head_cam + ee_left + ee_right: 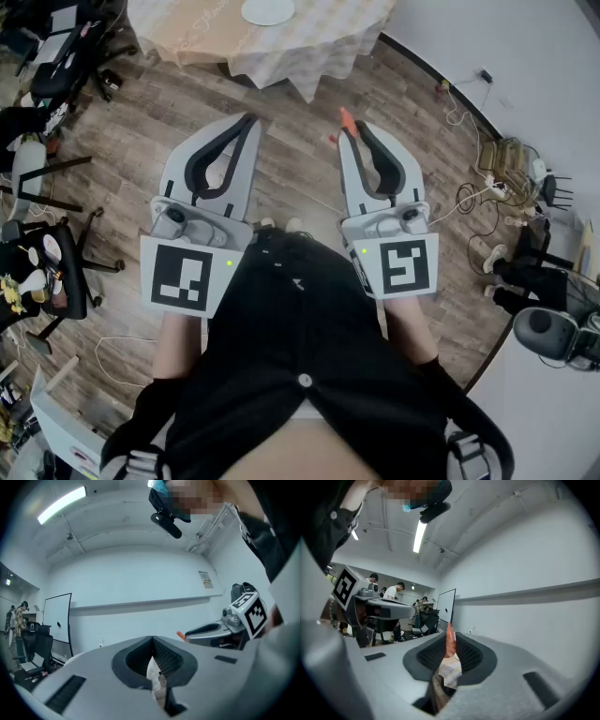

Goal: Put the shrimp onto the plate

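Note:
An orange shrimp (345, 118) sticks out of the tips of my right gripper (349, 127), which is shut on it. In the right gripper view the shrimp (450, 641) stands upright between the closed jaws. My left gripper (250, 119) is shut with nothing in it. Both are held level above the floor, side by side, pointing toward the table. A white plate (268, 10) lies on the table (187, 33) well beyond both tips. From the left gripper view, the right gripper (220, 630) shows at the right with the shrimp's orange tip (180, 635).
The table carries a beige cloth and stands on a wooden floor (131, 131). Office chairs (56, 272) crowd the left side. Cables (469, 197) and a rack (525, 169) lie along the right wall. Several people (396, 592) stand far off.

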The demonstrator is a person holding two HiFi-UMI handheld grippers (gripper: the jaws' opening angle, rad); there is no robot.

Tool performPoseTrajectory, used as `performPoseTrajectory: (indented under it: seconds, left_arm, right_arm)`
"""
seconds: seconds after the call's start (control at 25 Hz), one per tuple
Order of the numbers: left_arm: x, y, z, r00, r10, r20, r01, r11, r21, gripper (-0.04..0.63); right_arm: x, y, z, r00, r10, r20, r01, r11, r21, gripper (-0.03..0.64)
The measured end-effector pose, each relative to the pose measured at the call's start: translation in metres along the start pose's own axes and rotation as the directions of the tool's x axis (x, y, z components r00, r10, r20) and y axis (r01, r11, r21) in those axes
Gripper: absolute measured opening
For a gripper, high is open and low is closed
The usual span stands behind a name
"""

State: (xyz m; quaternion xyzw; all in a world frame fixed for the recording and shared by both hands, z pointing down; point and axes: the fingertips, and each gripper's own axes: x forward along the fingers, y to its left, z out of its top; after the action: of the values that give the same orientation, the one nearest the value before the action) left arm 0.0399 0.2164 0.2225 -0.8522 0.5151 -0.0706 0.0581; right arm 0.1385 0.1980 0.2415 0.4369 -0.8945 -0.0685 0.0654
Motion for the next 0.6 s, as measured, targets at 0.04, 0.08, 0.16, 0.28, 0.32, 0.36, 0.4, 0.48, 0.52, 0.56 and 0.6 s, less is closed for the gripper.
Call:
performPoseTrajectory:
  seconds: [0.04, 0.08, 0.16, 0.28, 0.32, 0.36, 0.4, 0.48, 0.52, 0.56, 0.6]
  left_arm:
    - [-0.0003, 0.0, 0.0002, 1.0, 0.0, 0.001, 0.0, 1.0, 0.0, 0.003]
    - [-0.0006, 0.0001, 0.0004, 1.0, -0.001, 0.002, 0.001, 1.0, 0.0, 0.003]
    - [-0.0013, -0.0001, 0.0006, 1.0, -0.001, 0.004, 0.001, 1.0, 0.001, 0.003]
    - [-0.0027, -0.0014, -0.0006, 1.0, -0.001, 0.003, 0.001, 1.0, 0.002, 0.003]
    - [-0.0029, -0.0021, -0.0012, 1.0, 0.0, 0.002, 0.0, 1.0, 0.001, 0.003]
    - [-0.0029, -0.0027, -0.0015, 1.0, 0.001, 0.001, -0.001, 1.0, 0.0, 0.003]
    - [-0.0028, -0.0032, -0.0015, 1.0, 0.001, 0.001, -0.001, 1.0, 0.0, 0.003]
    - [-0.0032, -0.0036, -0.001, 1.0, 0.002, 0.003, -0.002, 1.0, 0.001, 0.003]
    - [-0.004, -0.0032, -0.0006, 1.0, 0.002, 0.004, -0.002, 1.0, 0.002, 0.003]
    - [-0.0052, -0.0025, -0.0003, 1.0, 0.002, 0.005, -0.002, 1.0, 0.002, 0.003]
    - [-0.0062, -0.0017, -0.0001, 1.0, 0.001, 0.006, -0.001, 1.0, 0.003, 0.003]
  right_arm:
    - [-0.0002, 0.0003, 0.0003, 1.0, 0.0, 0.0, 0.0, 1.0, 0.0, 0.051]
    - [-0.0004, 0.0007, 0.0005, 1.0, 0.0, 0.0, 0.0, 1.0, -0.001, 0.051]
    - [-0.0006, 0.0014, 0.0009, 1.0, 0.0, 0.001, 0.0, 1.0, -0.002, 0.051]
    - [-0.0015, 0.003, 0.0005, 1.0, 0.005, 0.003, -0.005, 1.0, -0.005, 0.051]
    - [-0.002, 0.0034, 0.0001, 1.0, 0.006, 0.003, -0.006, 1.0, -0.006, 0.051]
    - [-0.0024, 0.0034, -0.0003, 1.0, 0.007, 0.003, -0.007, 1.0, -0.006, 0.051]
    - [-0.0028, 0.0033, -0.0007, 1.0, 0.008, 0.003, -0.008, 1.0, -0.006, 0.051]
    - [-0.0034, 0.0037, -0.0003, 1.0, 0.01, 0.005, -0.01, 1.0, -0.004, 0.051]
    - [-0.0036, 0.0046, 0.0004, 1.0, 0.012, 0.006, -0.012, 1.0, 0.0, 0.051]
    - [-0.0035, 0.0059, 0.0013, 1.0, 0.015, 0.008, -0.015, 1.0, 0.005, 0.051]
    - [-0.0032, 0.0072, 0.0022, 1.0, 0.017, 0.008, -0.017, 1.0, 0.009, 0.051]
